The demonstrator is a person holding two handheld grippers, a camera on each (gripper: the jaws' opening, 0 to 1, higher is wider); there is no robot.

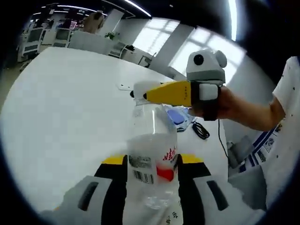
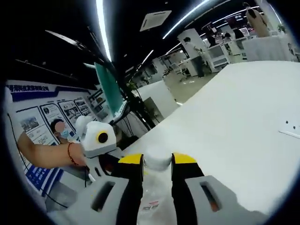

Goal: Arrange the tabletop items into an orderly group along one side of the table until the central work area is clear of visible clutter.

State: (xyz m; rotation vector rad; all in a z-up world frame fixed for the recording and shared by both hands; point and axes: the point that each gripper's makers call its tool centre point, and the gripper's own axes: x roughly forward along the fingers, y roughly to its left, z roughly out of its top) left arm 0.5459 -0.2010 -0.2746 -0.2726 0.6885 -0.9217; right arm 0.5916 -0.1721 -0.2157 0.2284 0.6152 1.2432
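Bottle (image 1: pixel 152 159), clear plastic with a red-and-white label and barcode, stands over the white table (image 1: pixel 70 117), clamped around its body by the left gripper (image 1: pixel 152 161). No liquid can be made out inside. The right gripper (image 2: pixel 157 161) pinches its white cap (image 2: pixel 157 158) between yellow-tipped jaws, entering the left gripper view from the right, held by a hand (image 1: pixel 234 108). A black cable (image 1: pixel 200 130) and a blue item (image 1: pixel 176 116) lie behind.
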